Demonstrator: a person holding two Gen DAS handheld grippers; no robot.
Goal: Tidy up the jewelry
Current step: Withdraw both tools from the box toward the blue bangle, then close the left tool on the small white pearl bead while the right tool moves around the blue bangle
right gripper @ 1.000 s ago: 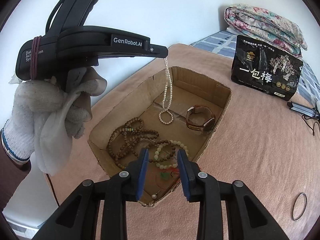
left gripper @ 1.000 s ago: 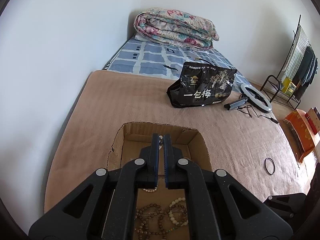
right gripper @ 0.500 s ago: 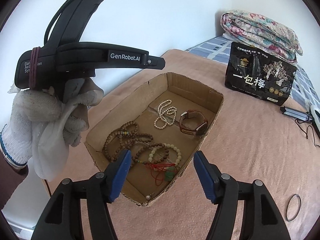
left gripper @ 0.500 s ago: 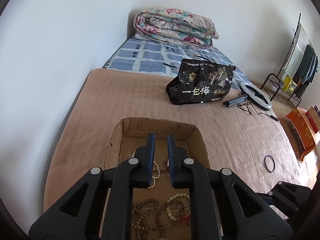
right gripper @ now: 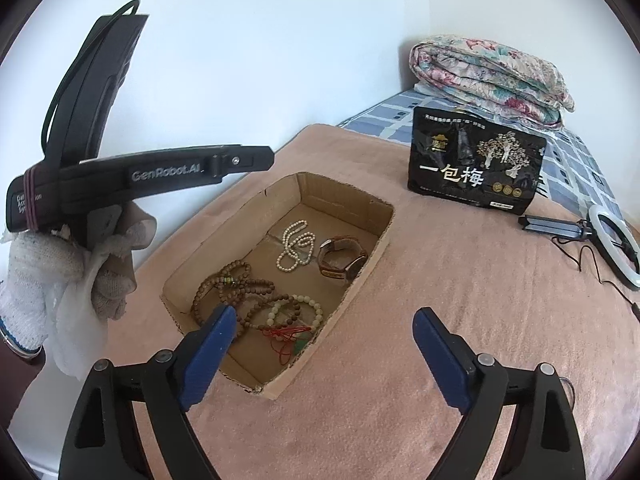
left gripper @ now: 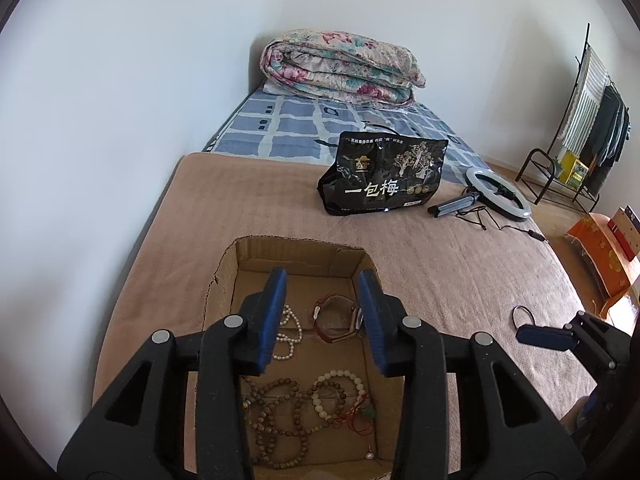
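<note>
An open cardboard box (right gripper: 348,200) lies on the tan blanket. In it are a white pearl necklace (right gripper: 295,249), a brown-strap watch (right gripper: 342,258), brown wooden bead strands (right gripper: 236,286), a pale bead bracelet (right gripper: 298,312) and a red cord with a green pendant (right gripper: 294,340). My left gripper (left gripper: 325,314) is open and empty above the box; it also shows in the right wrist view (right gripper: 256,158). My right gripper (right gripper: 324,346) is wide open and empty at the box's near corner. A dark ring (left gripper: 523,314) lies on the blanket to the right.
A black snack bag (left gripper: 382,174) stands behind the box. A ring light with its stand (left gripper: 498,196) lies at the bed's right edge. A folded floral quilt (left gripper: 340,68) sits at the head of the bed. A wall runs along the left side.
My left gripper opened and let the pearl necklace drop into the box. My right gripper opened wide and drew back from the box.
</note>
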